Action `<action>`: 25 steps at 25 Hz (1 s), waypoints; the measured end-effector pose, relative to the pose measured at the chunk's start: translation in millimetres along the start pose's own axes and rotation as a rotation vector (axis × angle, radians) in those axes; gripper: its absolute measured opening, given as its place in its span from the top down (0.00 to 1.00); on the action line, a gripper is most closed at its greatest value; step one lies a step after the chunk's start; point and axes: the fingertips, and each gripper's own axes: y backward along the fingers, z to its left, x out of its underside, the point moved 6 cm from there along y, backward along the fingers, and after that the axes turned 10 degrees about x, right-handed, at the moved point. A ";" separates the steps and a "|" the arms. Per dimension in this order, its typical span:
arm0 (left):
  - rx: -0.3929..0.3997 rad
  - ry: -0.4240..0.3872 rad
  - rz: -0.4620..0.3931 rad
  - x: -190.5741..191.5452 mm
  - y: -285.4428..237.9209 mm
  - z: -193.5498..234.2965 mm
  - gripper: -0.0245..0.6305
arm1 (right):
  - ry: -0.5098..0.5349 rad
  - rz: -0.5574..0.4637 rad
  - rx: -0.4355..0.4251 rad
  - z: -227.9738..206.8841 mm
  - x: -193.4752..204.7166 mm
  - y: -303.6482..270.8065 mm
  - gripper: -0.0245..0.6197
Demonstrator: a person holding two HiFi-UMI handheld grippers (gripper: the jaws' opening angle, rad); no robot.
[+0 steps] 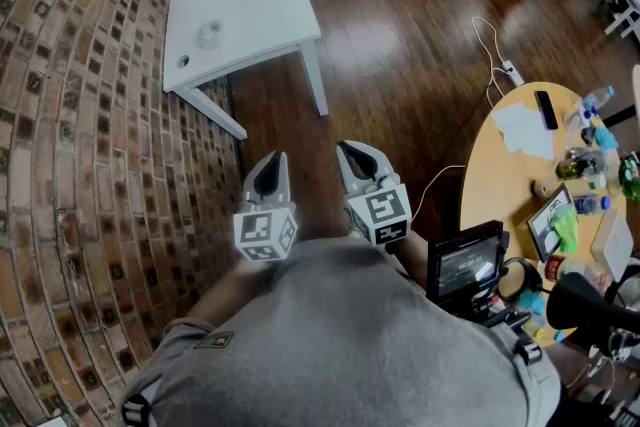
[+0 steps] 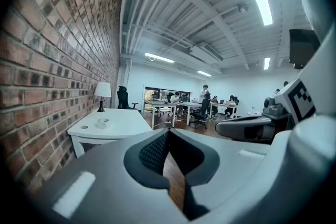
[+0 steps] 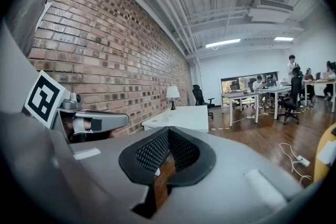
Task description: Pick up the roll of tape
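Both clenched, empty, at lower centre: grey left gripper (image 1: 270, 165), grey right gripper (image 1: 352, 157). Well apart, at upper left, on white square table (image 1: 255, 0): pale translucent roll of tape (image 1: 208, 34).

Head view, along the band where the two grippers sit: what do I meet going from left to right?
brick wall → left gripper → right gripper → round wooden table
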 end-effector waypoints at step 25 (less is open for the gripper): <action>0.113 0.027 0.004 -41.3 -210.1 76.7 0.96 | -0.003 0.033 0.141 -112.7 -51.6 -155.3 0.94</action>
